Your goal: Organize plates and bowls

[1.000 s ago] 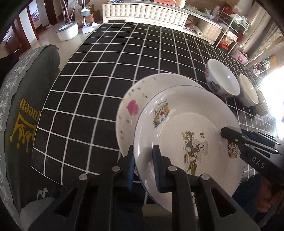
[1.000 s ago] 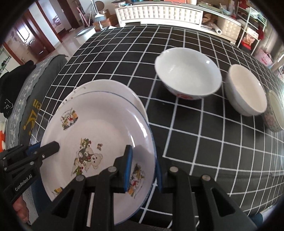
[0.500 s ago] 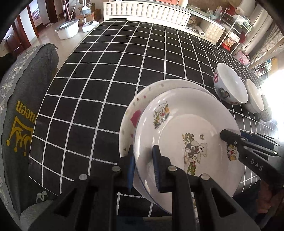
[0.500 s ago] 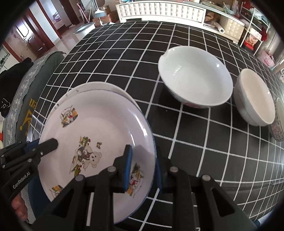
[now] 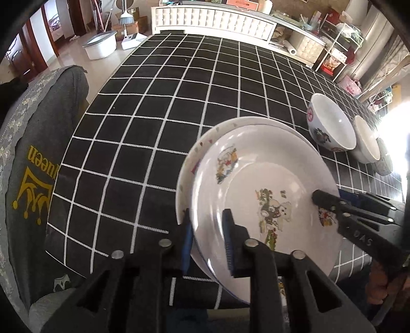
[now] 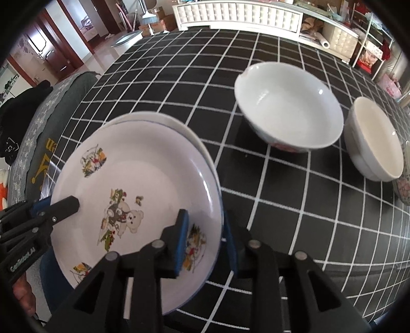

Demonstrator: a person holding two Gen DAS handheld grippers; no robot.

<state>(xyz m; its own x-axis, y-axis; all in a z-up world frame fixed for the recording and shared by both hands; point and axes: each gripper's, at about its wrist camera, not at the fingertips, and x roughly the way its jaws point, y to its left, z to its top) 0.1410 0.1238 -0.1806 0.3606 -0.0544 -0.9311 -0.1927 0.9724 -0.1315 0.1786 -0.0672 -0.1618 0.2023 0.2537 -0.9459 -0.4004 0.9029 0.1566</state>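
A white plate with cartoon bear prints (image 5: 258, 184) (image 6: 133, 179) is held over the near table edge, above a second white plate with pink spots (image 5: 205, 143) (image 6: 179, 125) lying on the checked cloth. My left gripper (image 5: 207, 240) is shut on the bear plate's left rim. My right gripper (image 6: 205, 238) is shut on its right rim; it shows in the left wrist view (image 5: 333, 202) too. A large white bowl (image 6: 287, 105) (image 5: 330, 123) and a smaller cream bowl (image 6: 371, 138) (image 5: 366, 141) stand to the right.
The table carries a black cloth with white grid lines (image 5: 166, 102). A patterned bowl (image 6: 403, 184) sits at the far right edge. A grey chair cover with gold print (image 5: 30, 164) is at the left. A white cabinet (image 5: 212, 23) stands beyond the table.
Both grippers have carried the bear plate forward and closer over the spotted plate, so less of the lower plate shows. The bowls have not moved.
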